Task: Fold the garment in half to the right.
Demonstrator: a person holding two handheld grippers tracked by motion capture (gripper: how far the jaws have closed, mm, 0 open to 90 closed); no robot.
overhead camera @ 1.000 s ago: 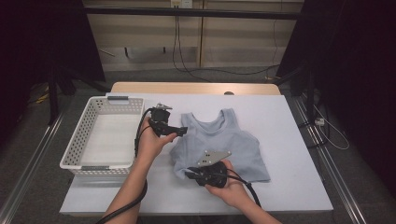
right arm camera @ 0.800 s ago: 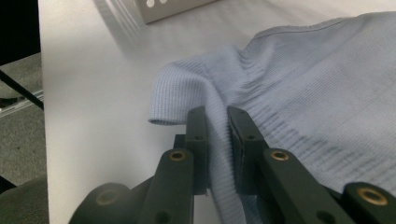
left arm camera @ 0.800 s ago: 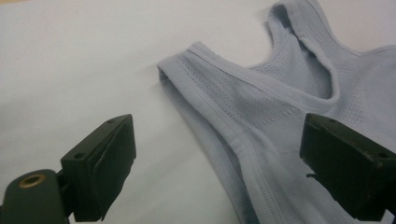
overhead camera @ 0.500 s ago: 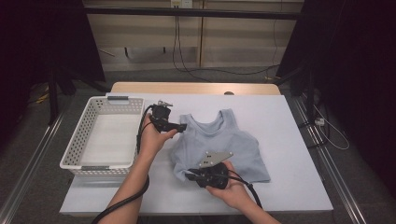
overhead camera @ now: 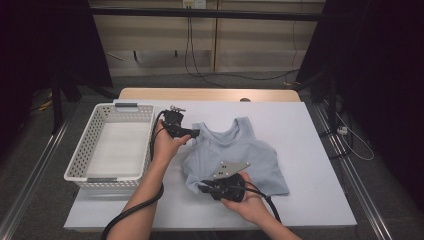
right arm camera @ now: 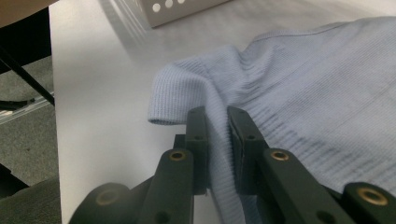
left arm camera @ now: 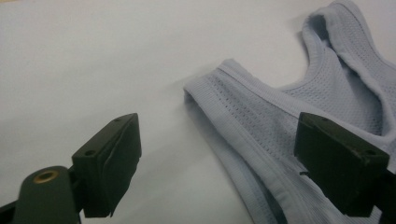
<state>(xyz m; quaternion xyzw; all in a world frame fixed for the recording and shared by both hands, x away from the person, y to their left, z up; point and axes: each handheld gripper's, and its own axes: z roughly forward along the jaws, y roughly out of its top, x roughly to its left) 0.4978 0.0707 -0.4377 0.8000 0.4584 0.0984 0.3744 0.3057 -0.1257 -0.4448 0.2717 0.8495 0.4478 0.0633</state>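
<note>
Left gripper (left arm camera: 215,158) has crept toward tank top (overhead camera: 235,155) strap, jaws apart, just narrowing around nothing; right gripper (right arm camera: 217,140) clamps hem. Straddle strap fully before pinching.

No text, label, brand, number or sign can be read anywhere in these views. The pale blue ribbed knit tank top (overhead camera: 235,155) is seen to be plain, with no print or tag legible on it, and the white perforated plastic basket (overhead camera: 112,145) at the left edge of the white tabletop (overhead camera: 310,150) carries a small dark tab on its far rim and a grey one on its near rim, on which nothing can be made out.
</note>
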